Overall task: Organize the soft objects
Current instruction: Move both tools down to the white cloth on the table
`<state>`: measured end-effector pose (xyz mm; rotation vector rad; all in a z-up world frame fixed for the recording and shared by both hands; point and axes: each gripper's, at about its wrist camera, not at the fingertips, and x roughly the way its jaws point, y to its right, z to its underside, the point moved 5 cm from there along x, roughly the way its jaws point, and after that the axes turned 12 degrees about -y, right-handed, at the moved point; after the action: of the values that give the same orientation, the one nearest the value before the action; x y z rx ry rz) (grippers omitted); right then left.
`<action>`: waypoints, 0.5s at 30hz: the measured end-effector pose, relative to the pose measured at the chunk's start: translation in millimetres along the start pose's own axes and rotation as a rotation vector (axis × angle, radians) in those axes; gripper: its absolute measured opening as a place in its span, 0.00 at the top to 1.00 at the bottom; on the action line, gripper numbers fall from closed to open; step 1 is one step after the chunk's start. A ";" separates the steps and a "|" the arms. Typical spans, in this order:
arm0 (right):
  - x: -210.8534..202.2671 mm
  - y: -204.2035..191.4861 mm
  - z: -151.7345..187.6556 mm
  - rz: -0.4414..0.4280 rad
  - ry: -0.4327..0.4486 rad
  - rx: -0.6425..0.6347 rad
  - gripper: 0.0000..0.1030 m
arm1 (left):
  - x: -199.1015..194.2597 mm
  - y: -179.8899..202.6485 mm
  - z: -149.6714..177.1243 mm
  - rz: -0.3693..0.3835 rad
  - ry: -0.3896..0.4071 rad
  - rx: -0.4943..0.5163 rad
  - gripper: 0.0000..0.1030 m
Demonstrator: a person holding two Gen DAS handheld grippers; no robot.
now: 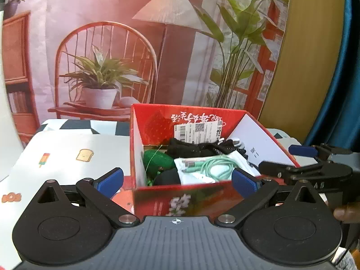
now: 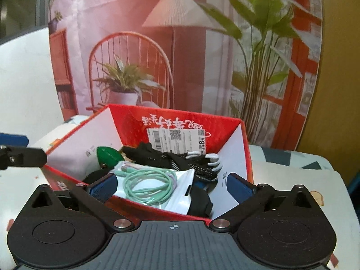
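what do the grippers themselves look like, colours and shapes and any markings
Both match: the left gripper and right gripper have matte black linkage arms with silver pivot pins, round black discs at each side, a ribbed dark grey centre plate with a small white crosshair mark, and blue textured fingertips. No cables are clearly visible.

Staged recording setup, not a real living room

Behind the red cardboard box (image 1: 193, 193) hangs a wrinkled printed backdrop (image 1: 126, 33) showing a chair, floor lamp, potted plants and a red window frame, creases visible in the fabric. Right of the backdrop's edge sits a plain mustard wall (image 1: 303, 67) and blue curtain (image 1: 342, 90). Under the box is a table cover (image 1: 67, 148) with cartoon toast and popsicle prints. Box holds mixed household clutter, shipping label on its far wall.
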<state>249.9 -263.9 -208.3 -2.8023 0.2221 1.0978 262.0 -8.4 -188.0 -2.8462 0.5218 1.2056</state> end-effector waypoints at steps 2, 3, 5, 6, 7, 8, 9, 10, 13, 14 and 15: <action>-8.4 -0.5 4.1 -0.006 0.036 0.003 0.00 | -7.1 1.3 7.6 -0.007 0.004 0.004 0.00; -12.5 -2.0 6.7 -0.005 0.054 0.000 0.00 | -9.9 1.9 11.5 -0.010 0.005 0.005 0.00; -20.8 -2.9 12.1 -0.005 0.088 -0.010 0.00 | -14.9 3.1 20.8 -0.017 0.004 0.005 0.00; -24.5 -3.3 15.5 -0.006 0.098 -0.011 0.00 | -16.7 3.5 25.6 -0.020 0.001 0.002 0.00; -27.2 -3.2 18.3 -0.005 0.102 -0.009 0.00 | -18.1 3.9 30.5 -0.022 -0.003 -0.004 0.00; -30.4 -3.4 21.5 -0.002 0.106 -0.008 0.00 | -19.3 4.4 35.8 -0.021 -0.007 -0.011 0.00; -33.4 -3.9 24.7 0.002 0.112 -0.009 0.00 | -19.7 4.8 40.3 -0.018 -0.013 -0.018 0.00; -36.4 -3.7 28.5 0.009 0.119 -0.010 0.00 | -20.4 5.0 46.1 -0.015 -0.018 -0.027 0.00; -43.2 -4.1 41.0 0.018 0.132 -0.017 0.00 | -20.4 4.8 61.2 -0.014 -0.034 -0.038 0.00; -45.1 -4.5 45.4 0.018 0.133 -0.018 0.00 | -19.8 5.0 66.1 -0.016 -0.040 -0.042 0.00; -47.2 -5.0 49.9 0.016 0.132 -0.020 0.00 | -18.6 5.2 70.6 -0.015 -0.050 -0.046 0.00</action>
<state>183.4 -246.4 -212.1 -2.8987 0.2475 0.9234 199.1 1.7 -224.1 -2.8440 0.4755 1.2993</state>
